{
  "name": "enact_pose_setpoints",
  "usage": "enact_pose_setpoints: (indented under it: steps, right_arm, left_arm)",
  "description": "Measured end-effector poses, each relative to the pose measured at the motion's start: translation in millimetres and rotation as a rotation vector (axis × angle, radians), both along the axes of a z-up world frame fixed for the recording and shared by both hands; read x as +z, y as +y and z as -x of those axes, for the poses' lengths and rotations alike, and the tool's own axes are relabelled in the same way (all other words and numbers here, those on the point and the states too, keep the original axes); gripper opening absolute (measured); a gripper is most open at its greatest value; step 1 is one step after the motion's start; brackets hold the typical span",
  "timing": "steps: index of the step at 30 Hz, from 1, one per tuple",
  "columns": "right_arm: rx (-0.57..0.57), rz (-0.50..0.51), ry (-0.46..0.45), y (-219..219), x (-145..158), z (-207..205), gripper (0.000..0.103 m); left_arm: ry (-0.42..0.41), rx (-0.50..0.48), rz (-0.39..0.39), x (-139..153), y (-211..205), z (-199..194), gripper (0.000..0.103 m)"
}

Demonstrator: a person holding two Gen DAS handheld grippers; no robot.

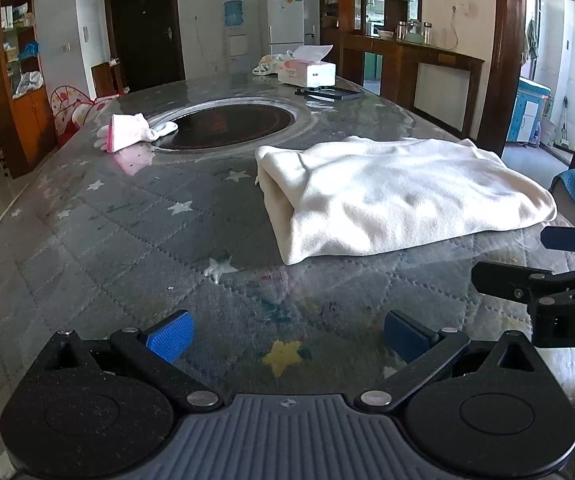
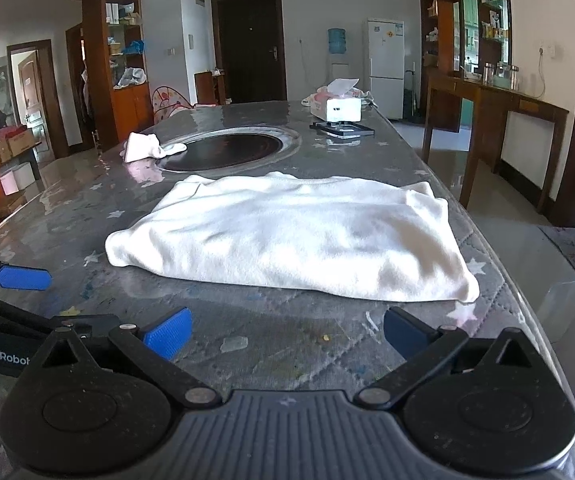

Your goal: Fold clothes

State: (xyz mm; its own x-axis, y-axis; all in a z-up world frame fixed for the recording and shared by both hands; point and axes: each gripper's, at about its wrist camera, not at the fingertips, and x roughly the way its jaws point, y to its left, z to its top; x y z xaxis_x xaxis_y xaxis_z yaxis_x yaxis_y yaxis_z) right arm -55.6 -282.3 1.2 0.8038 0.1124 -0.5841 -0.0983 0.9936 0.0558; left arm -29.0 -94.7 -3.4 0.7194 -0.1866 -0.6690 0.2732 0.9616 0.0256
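Observation:
A cream-white garment (image 1: 399,196) (image 2: 295,232) lies folded flat on the grey star-patterned table (image 1: 127,240) (image 2: 247,352), near its right edge. My left gripper (image 1: 287,340) is open over bare table, short of the garment's near left corner, with nothing between its blue pads (image 1: 169,340). My right gripper (image 2: 286,336) is open just in front of the garment's near edge and holds nothing. Each gripper shows at the other view's edge: right gripper (image 1: 527,258), left gripper (image 2: 15,292). A small pink and white garment (image 1: 127,132) (image 2: 143,146) lies folded beside the round inset.
A dark round inset (image 1: 227,124) (image 2: 223,148) sits in the table's middle. At the far end stand a tissue box (image 1: 307,70) (image 2: 341,106) and a flat black frame (image 1: 327,94) (image 2: 343,128). The table's right edge (image 2: 527,304) drops to the floor close by the garment.

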Motion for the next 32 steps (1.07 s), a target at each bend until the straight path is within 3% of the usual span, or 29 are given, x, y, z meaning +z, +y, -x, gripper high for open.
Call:
enact_pose_setpoints:
  steps: [10,32]
  right_arm:
    - [-0.002,-0.016,-0.007,-0.4,4.6,2.1,0.103]
    - [-0.004,0.003,-0.057,-1.2,23.5,21.5,0.103]
  left_arm:
    - [0.027,0.002,0.004,5.6,-0.3,0.8,0.103]
    - [-0.056,0.017,-0.002,33.4,-9.1,17.6,0.103]
